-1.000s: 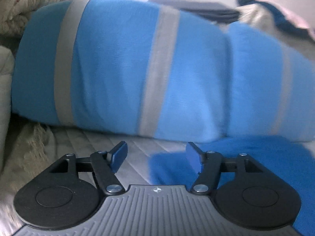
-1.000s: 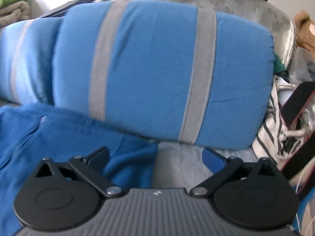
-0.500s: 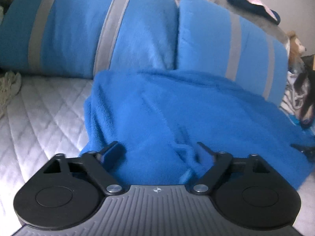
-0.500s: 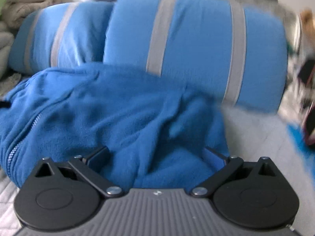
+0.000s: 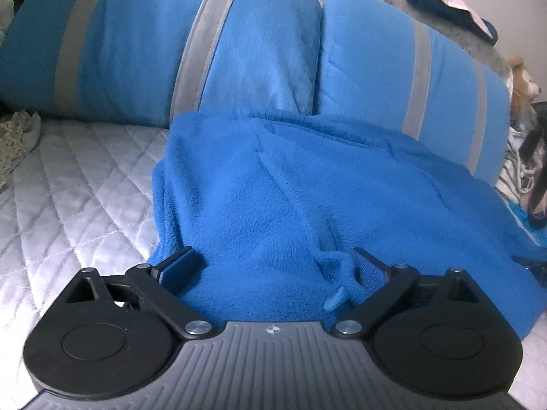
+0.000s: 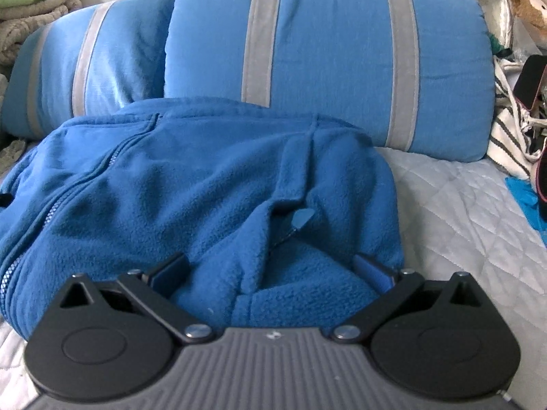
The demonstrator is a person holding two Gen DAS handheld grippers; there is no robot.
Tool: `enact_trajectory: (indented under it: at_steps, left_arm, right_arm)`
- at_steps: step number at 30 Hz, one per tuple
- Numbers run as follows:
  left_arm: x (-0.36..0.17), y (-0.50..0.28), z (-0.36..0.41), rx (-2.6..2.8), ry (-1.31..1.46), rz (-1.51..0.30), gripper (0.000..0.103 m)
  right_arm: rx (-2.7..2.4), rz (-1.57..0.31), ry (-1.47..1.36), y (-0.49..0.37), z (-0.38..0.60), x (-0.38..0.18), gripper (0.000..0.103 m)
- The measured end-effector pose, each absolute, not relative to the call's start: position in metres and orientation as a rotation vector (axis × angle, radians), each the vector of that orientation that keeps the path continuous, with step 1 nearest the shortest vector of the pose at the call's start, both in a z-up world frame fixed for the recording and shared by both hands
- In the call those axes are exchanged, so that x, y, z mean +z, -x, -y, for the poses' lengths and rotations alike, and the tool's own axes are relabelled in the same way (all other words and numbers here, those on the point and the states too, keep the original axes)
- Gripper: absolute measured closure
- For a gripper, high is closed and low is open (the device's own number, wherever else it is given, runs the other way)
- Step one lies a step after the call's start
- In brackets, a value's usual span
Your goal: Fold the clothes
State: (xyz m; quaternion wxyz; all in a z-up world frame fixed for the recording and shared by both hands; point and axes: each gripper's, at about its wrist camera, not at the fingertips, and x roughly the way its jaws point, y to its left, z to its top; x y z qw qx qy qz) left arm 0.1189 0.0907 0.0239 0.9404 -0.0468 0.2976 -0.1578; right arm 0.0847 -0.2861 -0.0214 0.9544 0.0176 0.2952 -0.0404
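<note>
A blue fleece zip jacket [image 5: 290, 198] lies in a heap on the quilted bed, its far edge against two pillows. In the right wrist view the jacket [image 6: 191, 184] shows its front zipper at the left and a pocket zipper pull [image 6: 302, 218] near the middle. My left gripper [image 5: 273, 266] is open, its jaws spread wide over the jacket's near left edge. My right gripper [image 6: 270, 270] is open too, jaws wide over the jacket's near right edge. Neither holds fabric.
Two blue pillows with grey stripes [image 5: 205, 44] [image 6: 328, 51] stand behind the jacket. The grey quilted bed cover [image 5: 68, 184] [image 6: 461, 212] shows on both sides. Striped cloth and a dark object [image 6: 512, 126] lie at the right; folded blankets [image 6: 30, 10] lie at the far left.
Both grippers have pulled back from the pillows and dropped to the jacket's near edge. The jacket now fills the space between each pair of open jaws.
</note>
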Motion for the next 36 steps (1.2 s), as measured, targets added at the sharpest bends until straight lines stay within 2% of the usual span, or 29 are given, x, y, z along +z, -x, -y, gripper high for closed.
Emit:
enact_trajectory:
  at_steps: [5, 10, 17, 20, 31, 36]
  left_arm:
    - [0.050, -0.106, -0.093, -0.318, 0.126, -0.588, 0.007]
    - [0.081, -0.083, -0.078, -0.395, 0.184, -0.454, 0.007]
    - [0.044, -0.099, -0.031, -0.323, -0.056, -0.559, 0.006]
    - [0.025, -0.092, -0.024, -0.304, -0.127, -0.502, 0.004]
    - [0.024, -0.103, -0.023, -0.310, -0.123, -0.555, 0.001]
    - [0.036, -0.107, -0.043, -0.410, -0.141, -0.597, 0.001]
  right_arm:
    - [-0.121, -0.601, -0.025, -0.076, 0.284, 0.003, 0.001]
    - [-0.109, -0.433, -0.039, -0.050, 0.266, 0.033, 0.000]
    - [-0.060, -0.488, 0.142, -0.066, 0.217, 0.005, 0.000]
    - [-0.049, -0.506, 0.155, -0.067, 0.216, -0.015, 0.001]
    - [-0.053, -0.513, 0.103, -0.070, 0.218, -0.026, 0.001]
    - [-0.009, -0.559, 0.117, -0.066, 0.230, -0.009, 0.001]
